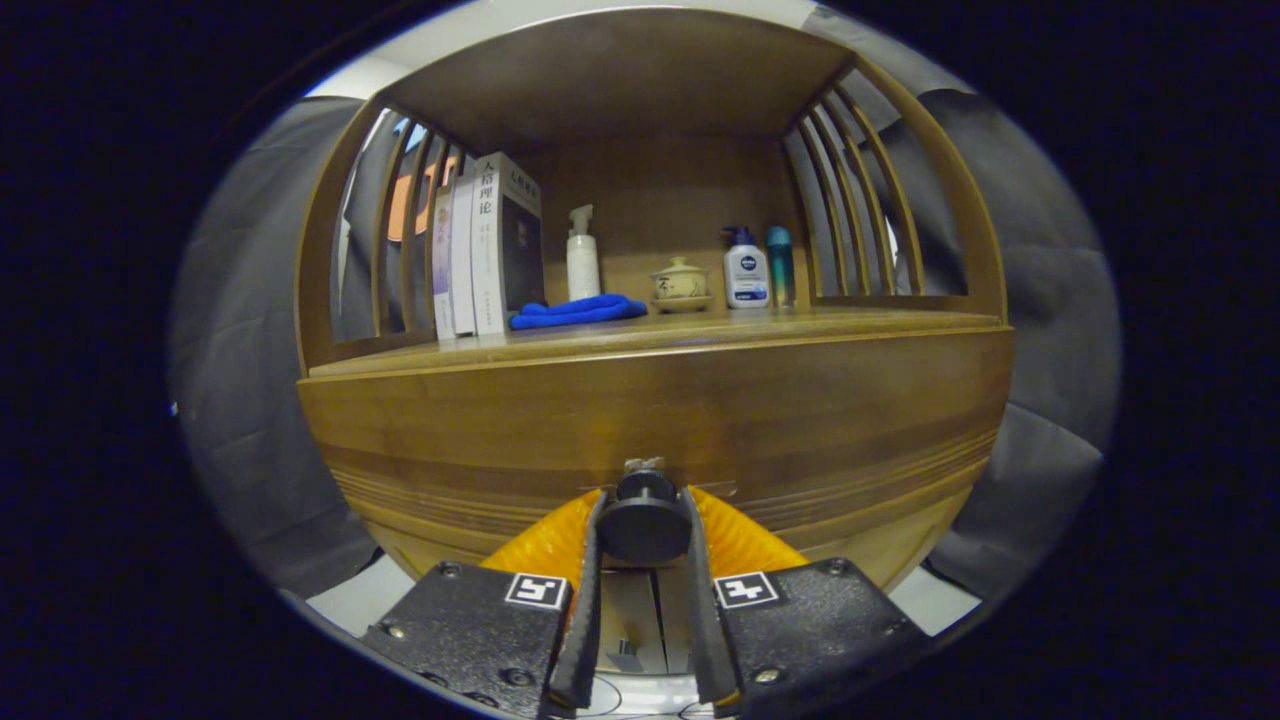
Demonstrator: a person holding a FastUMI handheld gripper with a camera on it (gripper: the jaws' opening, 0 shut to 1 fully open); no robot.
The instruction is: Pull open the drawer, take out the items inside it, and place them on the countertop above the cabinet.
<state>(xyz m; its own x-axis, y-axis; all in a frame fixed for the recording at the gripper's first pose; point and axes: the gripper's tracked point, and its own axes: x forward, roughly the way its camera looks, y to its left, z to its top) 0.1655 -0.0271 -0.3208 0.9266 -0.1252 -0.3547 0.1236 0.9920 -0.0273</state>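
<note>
A wooden cabinet fills the view, its drawer front (650, 420) closed flush beneath the countertop (660, 335). A round dark knob (643, 525) juts from the middle of the drawer front. My gripper (643, 515) is shut on that knob, one finger pressing each side of it. The drawer's inside and its contents are hidden.
On the countertop stand upright books (490, 250), a white pump bottle (582, 255), a folded blue cloth (578, 311), a small lidded ceramic pot (681, 283), a white lotion bottle (746, 268) and a teal bottle (780, 262). Slatted wooden sides (850, 210) frame the shelf.
</note>
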